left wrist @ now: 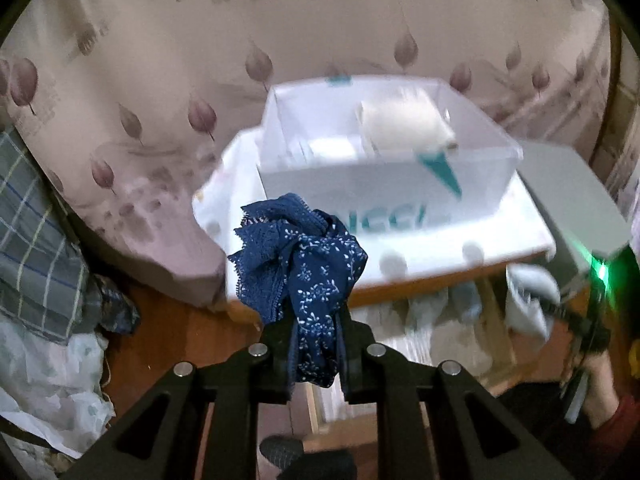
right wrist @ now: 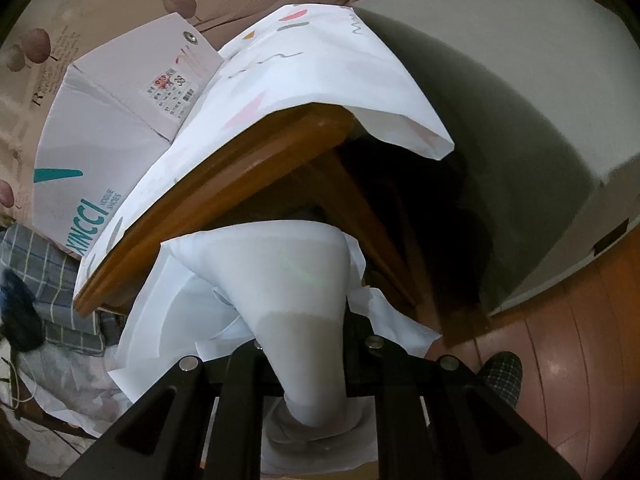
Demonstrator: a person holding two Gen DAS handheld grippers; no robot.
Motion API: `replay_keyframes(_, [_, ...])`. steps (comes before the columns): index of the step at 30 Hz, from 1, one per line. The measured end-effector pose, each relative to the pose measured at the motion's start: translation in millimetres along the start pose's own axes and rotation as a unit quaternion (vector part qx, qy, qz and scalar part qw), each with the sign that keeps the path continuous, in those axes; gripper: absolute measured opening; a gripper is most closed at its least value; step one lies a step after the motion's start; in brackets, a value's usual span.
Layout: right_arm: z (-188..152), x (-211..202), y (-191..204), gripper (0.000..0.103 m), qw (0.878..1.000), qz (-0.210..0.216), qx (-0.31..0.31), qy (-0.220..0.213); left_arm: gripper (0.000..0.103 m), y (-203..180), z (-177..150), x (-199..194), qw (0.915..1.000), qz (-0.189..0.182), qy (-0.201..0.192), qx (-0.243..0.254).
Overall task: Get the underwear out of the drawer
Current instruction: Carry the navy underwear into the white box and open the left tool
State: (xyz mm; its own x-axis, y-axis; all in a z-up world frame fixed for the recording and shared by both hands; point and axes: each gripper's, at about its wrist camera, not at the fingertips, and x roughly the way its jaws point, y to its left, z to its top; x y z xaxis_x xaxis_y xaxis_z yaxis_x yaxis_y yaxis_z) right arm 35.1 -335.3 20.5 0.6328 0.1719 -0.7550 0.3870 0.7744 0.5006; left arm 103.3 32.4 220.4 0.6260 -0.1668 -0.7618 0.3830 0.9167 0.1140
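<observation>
Left wrist view first: we see our left gripper (left wrist: pixel 316 320) clamped on the navy floral-and-lace underwear (left wrist: pixel 300 264), which bunches above the jaws, held in the air over the near edge of the wooden table (left wrist: pixel 400 294). On the tabletop, covered by a white sheet (left wrist: pixel 224 200), stands an open shoebox (left wrist: pixel 384 168) with a pale bundle (left wrist: pixel 404 124) inside. Toward the table's right corner, our right gripper (right wrist: pixel 304 344) pinches a white garment (right wrist: pixel 296 280), just below the table's edge.
</observation>
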Motion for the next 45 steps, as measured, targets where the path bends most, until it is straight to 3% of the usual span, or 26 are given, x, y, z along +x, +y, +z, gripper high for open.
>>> replay_keyframes(10, [-0.4, 1.7, -12.1, 0.012, 1.000, -0.008, 0.028, 0.007, 0.016, 14.1, 92.9, 8.5, 0.9989, -0.002, -0.029, -0.038])
replay_keyframes(20, [1.1, -2.8, -11.6, 0.012, 0.999, -0.026, 0.022, -0.008, 0.016, 1.0, 160.9, 71.5, 0.9983, 0.018, -0.015, -0.053])
replay_keyframes(27, [2.2, -3.2, -14.5, 0.012, 0.999, -0.031, 0.021, -0.009, 0.016, -5.2, 161.0, 123.2, 0.9973, 0.024, 0.034, -0.061])
replay_keyframes(37, [2.1, -0.9, -15.1, 0.012, 0.999, -0.038, 0.024, -0.008, 0.016, 0.4, 145.8, 158.6, 0.9959, 0.018, 0.075, -0.048])
replay_keyframes(42, [2.4, -0.4, -13.6, 0.012, 0.999, -0.042, 0.020, -0.008, 0.020, 0.1, 140.2, 160.4, 0.9969, 0.019, 0.067, -0.036])
replay_keyframes(45, [2.3, 1.2, -13.6, 0.012, 0.999, -0.043, 0.021, -0.005, 0.034, 1.2, 139.2, 159.1, 0.9969, 0.011, 0.066, -0.040])
